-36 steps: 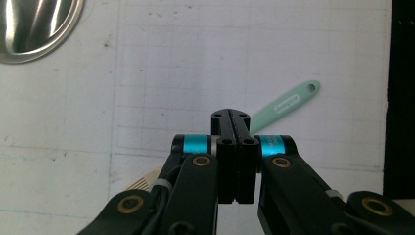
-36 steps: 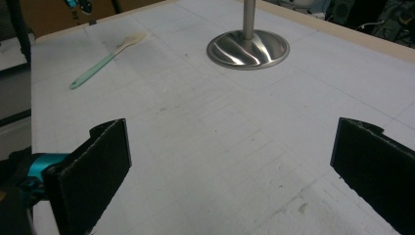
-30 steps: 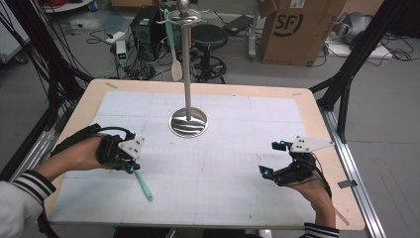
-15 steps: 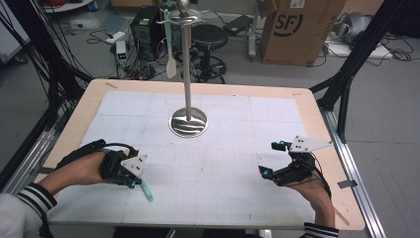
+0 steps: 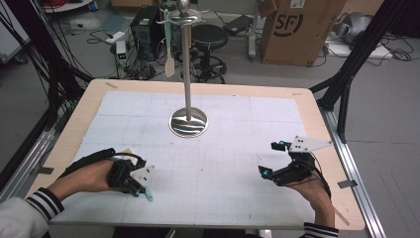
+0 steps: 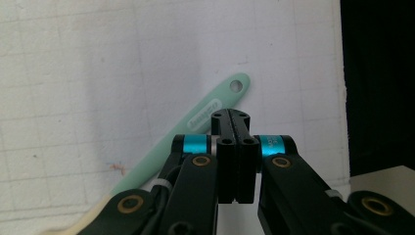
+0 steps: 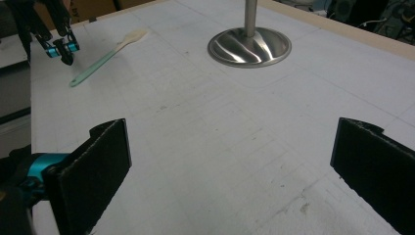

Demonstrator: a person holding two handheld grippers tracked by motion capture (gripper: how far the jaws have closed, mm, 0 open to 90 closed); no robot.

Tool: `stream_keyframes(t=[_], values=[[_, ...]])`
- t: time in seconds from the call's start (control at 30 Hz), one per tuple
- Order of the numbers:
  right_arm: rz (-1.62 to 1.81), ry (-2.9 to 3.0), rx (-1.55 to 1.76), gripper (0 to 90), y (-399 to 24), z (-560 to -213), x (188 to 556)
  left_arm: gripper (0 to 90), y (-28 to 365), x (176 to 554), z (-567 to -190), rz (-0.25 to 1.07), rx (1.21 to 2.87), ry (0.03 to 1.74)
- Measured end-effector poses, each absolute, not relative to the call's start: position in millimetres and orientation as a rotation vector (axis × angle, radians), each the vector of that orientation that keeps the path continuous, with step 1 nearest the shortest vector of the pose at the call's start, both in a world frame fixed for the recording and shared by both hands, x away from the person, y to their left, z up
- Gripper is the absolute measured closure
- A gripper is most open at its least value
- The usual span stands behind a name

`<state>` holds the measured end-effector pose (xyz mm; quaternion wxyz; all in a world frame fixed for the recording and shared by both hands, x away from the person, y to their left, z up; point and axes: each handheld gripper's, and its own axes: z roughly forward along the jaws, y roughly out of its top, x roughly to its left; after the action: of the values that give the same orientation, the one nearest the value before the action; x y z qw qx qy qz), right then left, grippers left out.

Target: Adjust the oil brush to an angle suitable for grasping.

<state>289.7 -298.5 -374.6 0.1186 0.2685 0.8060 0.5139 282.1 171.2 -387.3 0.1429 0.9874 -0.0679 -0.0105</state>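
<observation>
At the near left corner of the white gridded mat (image 5: 223, 168) that covers the pale wooden table (image 5: 79, 114), the left gripper (image 5: 140, 191) sits low over the surface in the person's left hand (image 5: 81, 177), whose striped cuff enters from the bottom edge. Its two black jaws are pressed flat together, with nothing between them. In the left gripper view the closed tips (image 6: 230, 117) stand just above the handle of a mint-green silicone spatula with a cream blade (image 6: 195, 132); whether they touch it cannot be told. The spatula lies flat on the mat, its hanging-hole end pointing past the jaws and its cream blade end near the gripper's body. In the right gripper view the same spatula (image 7: 105, 58) lies slantwise with the left gripper's tips just beside its handle end.

Toward the middle of the mat, farther back, stands a polished steel stand with a round base and a tall thin pole (image 5: 188, 121). From a hook at its top hangs a second pale spatula (image 5: 169, 49), clear of the table.

At the near right, the right gripper (image 5: 270, 163) is held in the person's right hand (image 5: 309, 191), well apart from the spatula and the stand. Its black padded jaws are spread wide and hold nothing, with bare mat between them.
</observation>
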Motion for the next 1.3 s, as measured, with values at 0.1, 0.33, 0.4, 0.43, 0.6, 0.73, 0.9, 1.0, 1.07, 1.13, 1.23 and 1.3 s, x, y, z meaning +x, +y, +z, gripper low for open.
stream_keyframes(t=[0.1,0.33,0.4,0.43,0.6,0.73,0.9,1.0,1.07,1.13,1.23,1.3], values=[[1.502,2.355,0.785,0.1,-298.7,-374.4,289.5,89.8,171.2,281.4,-390.9,-0.054,2.817,-0.172],[1.502,2.360,0.788,0.1,-298.1,-374.4,289.2,89.8,172.2,277.7,-401.8,-0.053,2.738,-0.134],[1.499,2.359,0.782,0.1,-297.7,-374.8,289.7,89.8,171.2,277.2,-403.7,-0.047,2.741,-0.151],[1.498,2.358,0.779,0.1,-297.6,-374.9,290.0,89.8,170.8,276.9,-404.7,-0.051,2.743,-0.155],[1.497,2.357,0.785,0.1,-297.4,-375.0,290.1,89.8,168.2,276.6,-407.0,-0.044,2.747,-0.176],[1.497,2.357,0.780,0.1,-297.6,-374.9,290.1,89.8,166.6,276.7,-407.8,-0.021,2.737,-0.170],[1.502,2.359,0.777,0.1,-297.1,-374.6,290.5,89.7,160.4,282.2,-408.2,-0.005,2.734,-0.132],[1.508,2.360,0.773,0.1,-296.0,-373.7,290.5,89.8,156.2,287.9,-408.6,0.002,2.732,-0.093],[1.511,2.364,0.773,0.1,-295.5,-373.5,290.7,89.8,154.1,292.3,-408.7,0.014,2.731,-0.069],[1.509,2.361,0.773,0.1,-295.5,-373.6,291.2,89.7,152.6,296.4,-409.6,-0.001,2.726,-0.037],[1.513,2.361,0.774,0.1,-296.2,-373.4,290.9,89.7,151.2,298.4,-410.8,-0.014,2.730,-0.034],[1.514,2.359,0.776,0.1,-297.2,-373.2,290.8,89.7,150.9,298.0,-410.7,-0.012,2.732,-0.037]])
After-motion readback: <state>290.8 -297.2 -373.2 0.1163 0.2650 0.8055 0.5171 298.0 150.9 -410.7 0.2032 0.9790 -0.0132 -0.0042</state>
